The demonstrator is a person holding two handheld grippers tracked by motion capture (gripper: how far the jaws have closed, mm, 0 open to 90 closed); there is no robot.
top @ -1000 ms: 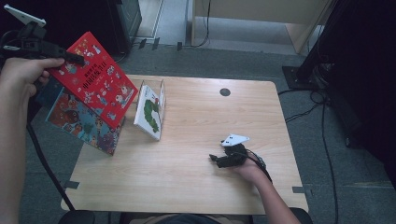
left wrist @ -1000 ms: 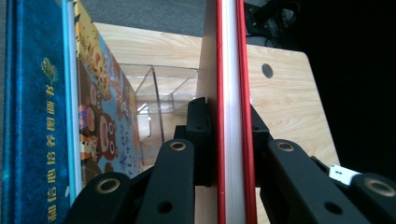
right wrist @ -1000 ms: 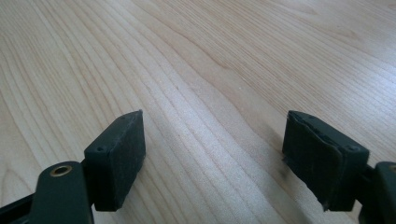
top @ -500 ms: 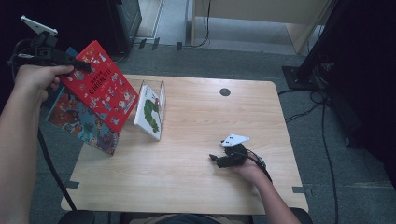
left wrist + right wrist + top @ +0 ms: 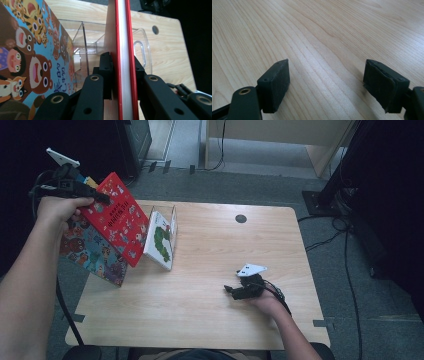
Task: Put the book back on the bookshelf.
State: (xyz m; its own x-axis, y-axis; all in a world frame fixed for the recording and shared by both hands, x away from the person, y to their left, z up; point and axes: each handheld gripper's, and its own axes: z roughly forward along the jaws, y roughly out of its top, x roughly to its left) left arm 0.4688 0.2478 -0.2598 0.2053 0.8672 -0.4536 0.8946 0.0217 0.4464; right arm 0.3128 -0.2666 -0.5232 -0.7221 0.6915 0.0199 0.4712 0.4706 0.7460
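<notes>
The red book is held above the far-left corner of the table, tilted, its lower edge aimed at the clear acrylic rack. It is clamped edge-on by the left gripper, both pads pressed to its covers, probably so it can be slotted in upright. Left of it, the blue animal book leans off the table edge. Right of it, the white caterpillar book is already stood in the rack. Near right, the right gripper is rested on the bare table, jaws apart and empty, evidently kept out of the way.
</notes>
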